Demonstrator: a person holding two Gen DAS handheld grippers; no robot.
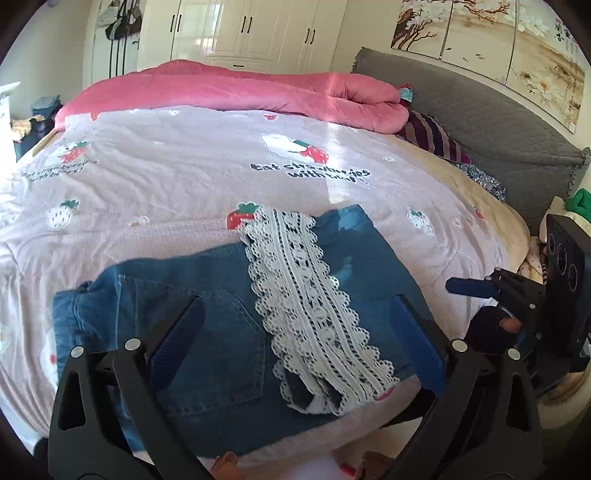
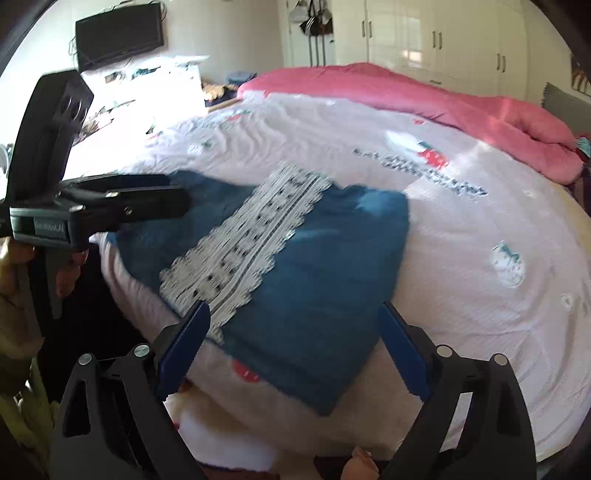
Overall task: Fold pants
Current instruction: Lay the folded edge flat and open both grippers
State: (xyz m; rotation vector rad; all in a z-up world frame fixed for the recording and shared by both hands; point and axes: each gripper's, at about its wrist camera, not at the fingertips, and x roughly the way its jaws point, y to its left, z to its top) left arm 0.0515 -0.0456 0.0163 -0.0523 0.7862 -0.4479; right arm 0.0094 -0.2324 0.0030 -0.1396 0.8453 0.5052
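Blue denim pants [image 1: 218, 280] lie folded into a compact bundle on the bed, with a white lace strip [image 1: 310, 295] running across the top. My left gripper [image 1: 297, 306] hovers open over them, its blue pads apart on either side and touching nothing. In the right wrist view the same pants [image 2: 325, 277] and lace strip [image 2: 243, 236] lie near the bed's front edge. My right gripper [image 2: 293, 306] is open above them and empty. The right gripper [image 1: 465, 286] also shows at the right edge of the left wrist view, and the left gripper [image 2: 177, 195] at the left of the right wrist view.
The strawberry-print sheet [image 1: 184, 184] covers the bed. A pink duvet [image 1: 240, 88] is bunched at the far side, with a striped pillow [image 1: 432, 136] and a grey headboard [image 1: 498, 122] on the right. White wardrobes [image 1: 258, 29] stand behind. A dark screen [image 2: 118, 33] hangs on the wall.
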